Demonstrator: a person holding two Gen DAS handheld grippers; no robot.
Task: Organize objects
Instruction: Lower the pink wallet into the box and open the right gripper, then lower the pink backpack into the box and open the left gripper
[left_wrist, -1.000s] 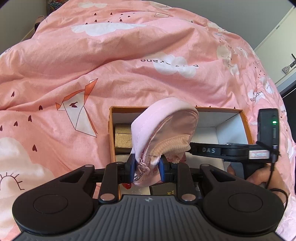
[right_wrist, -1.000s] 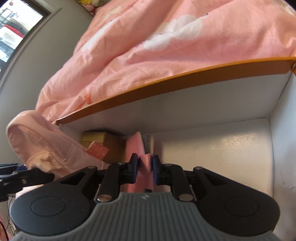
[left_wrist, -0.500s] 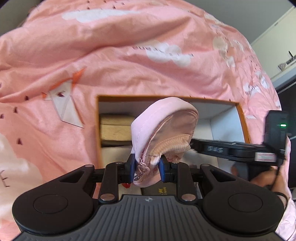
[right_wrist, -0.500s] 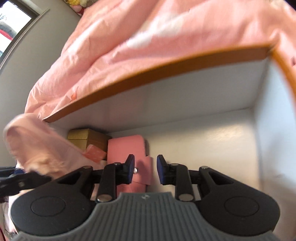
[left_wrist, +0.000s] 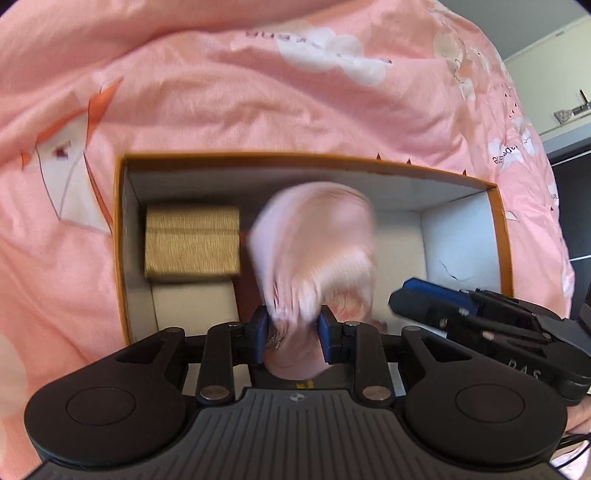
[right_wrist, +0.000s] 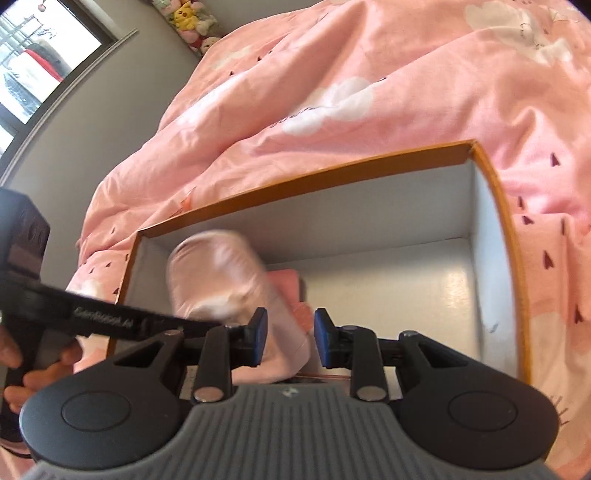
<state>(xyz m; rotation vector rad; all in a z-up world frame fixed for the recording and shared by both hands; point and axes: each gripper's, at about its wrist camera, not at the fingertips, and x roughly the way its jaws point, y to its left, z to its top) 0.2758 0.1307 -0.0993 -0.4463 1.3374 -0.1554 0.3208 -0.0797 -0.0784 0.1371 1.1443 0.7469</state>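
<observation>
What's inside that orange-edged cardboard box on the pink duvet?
Inside the orange-edged box: a gold textured box, a cream box below it, a flat pink item. The pale pink fabric pouch covers the middle.

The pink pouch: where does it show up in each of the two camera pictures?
Left wrist view: the pink pouch fills the centre, blurred, its lower end between the left gripper jaws, which are opening.
Right wrist view: it hangs left of centre, over the box's left part.
Shared landmark: the orange-rimmed box on the pink quilt.
</observation>
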